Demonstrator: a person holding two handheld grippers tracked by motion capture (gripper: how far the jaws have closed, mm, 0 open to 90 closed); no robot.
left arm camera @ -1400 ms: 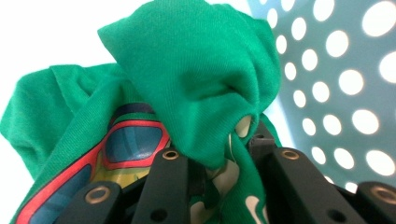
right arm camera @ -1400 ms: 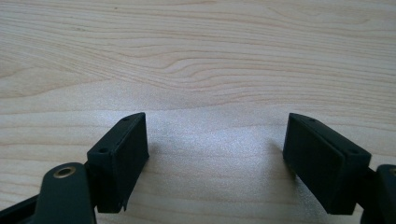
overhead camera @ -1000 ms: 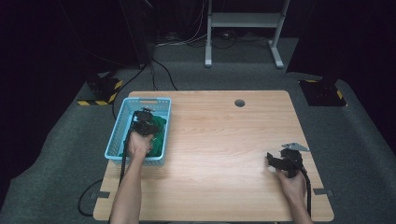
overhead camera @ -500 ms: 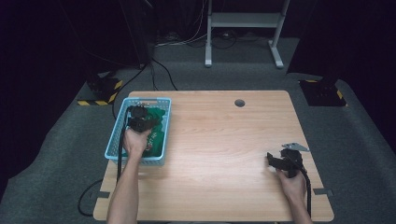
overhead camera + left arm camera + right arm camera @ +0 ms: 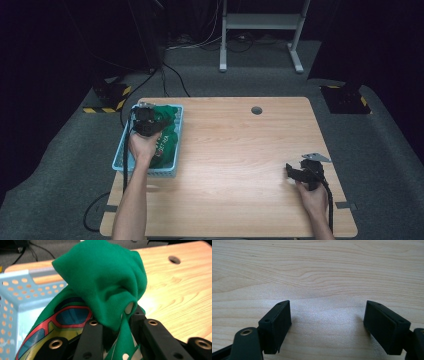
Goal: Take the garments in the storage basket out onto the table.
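1. Two grippers are what we hold at the wooden table (image 5: 240, 150): in the high view the left gripper (image 5: 145, 120) sits in the left part of the frame, the right gripper (image 5: 302, 172) in the lower right.
2. We see the left gripper over the light blue basket (image 5: 122, 150), which stands at the left edge of the table, and its jaws are pinched on a fold of the green shirt (image 5: 167, 137).
3. In the left gripper view the green shirt (image 5: 105, 282) bunches up between the two black jaws and rises to the top centre of the frame; a printed pair of red-framed sunglasses (image 5: 67, 317) shows on the cloth at the lower left.
4. Behind the cloth, at the left of that view, we see the perforated wall of the basket (image 5: 15, 297), with the rest of the shirt hanging into it.
5. Our right gripper (image 5: 327, 322) has its jaws spread wide, with nothing between them but bare wood, low over the table, well apart from the basket.
6. Near the far edge of the table, upper centre of the high view, is a round hole (image 5: 256, 110).
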